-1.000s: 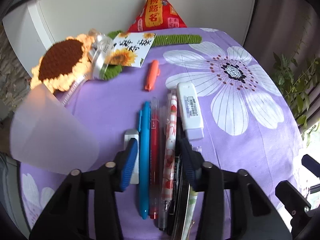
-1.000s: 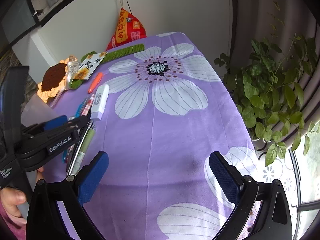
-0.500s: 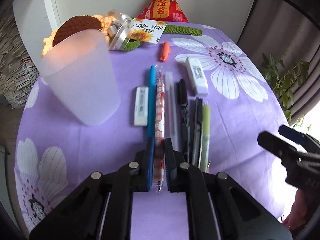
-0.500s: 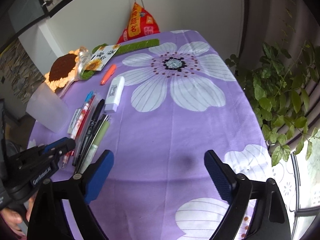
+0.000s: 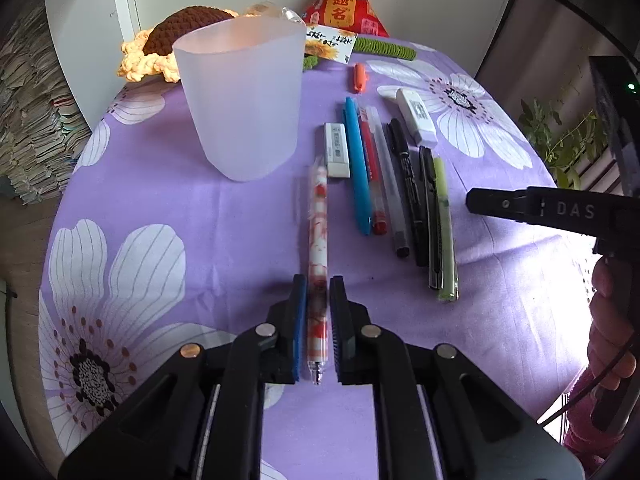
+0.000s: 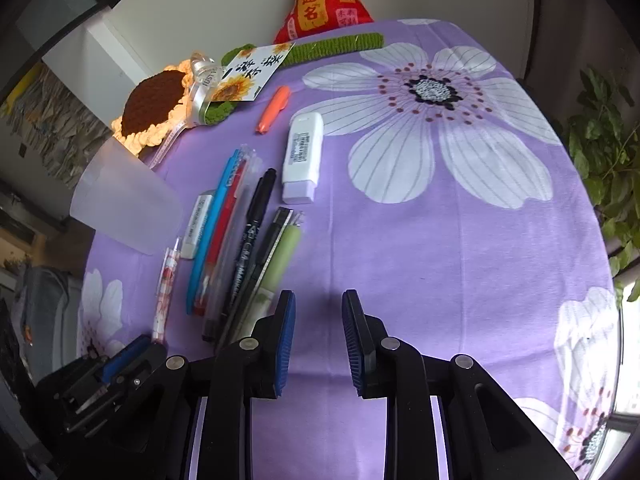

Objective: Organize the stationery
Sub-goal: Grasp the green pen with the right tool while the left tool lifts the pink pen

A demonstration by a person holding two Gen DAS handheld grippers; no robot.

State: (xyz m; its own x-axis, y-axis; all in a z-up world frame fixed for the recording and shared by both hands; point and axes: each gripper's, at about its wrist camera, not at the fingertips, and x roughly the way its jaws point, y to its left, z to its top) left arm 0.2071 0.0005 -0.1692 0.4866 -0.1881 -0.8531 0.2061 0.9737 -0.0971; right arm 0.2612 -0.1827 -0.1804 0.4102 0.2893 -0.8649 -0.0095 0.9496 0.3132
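My left gripper (image 5: 318, 292) is shut on a red-and-white patterned pen (image 5: 318, 232) and holds it off the cloth, pointing at the frosted plastic cup (image 5: 242, 96). That pen (image 6: 165, 284) and the cup (image 6: 124, 204) also show in the right wrist view. A row of pens lies on the purple cloth: blue pen (image 5: 358, 168), red pen (image 5: 372, 172), clear pen (image 5: 388, 184), black marker (image 5: 408, 176), green pen (image 5: 444, 220). A white eraser (image 5: 336, 150) lies beside them. My right gripper (image 6: 319, 300) is partly open and empty, beside the green pen (image 6: 280, 256).
A white correction-tape case (image 6: 303, 158) and an orange cap (image 6: 273, 109) lie past the pens. A crochet sunflower (image 6: 154, 106), a card (image 6: 250, 74) and a red pouch (image 6: 320, 2) stand at the back. A plant (image 6: 604, 152) is off the right table edge.
My left gripper closed on the patterned pen, lifted it from the row and drew it left towards the cup. My right gripper's jaws narrowed and it moved closer to the pens.
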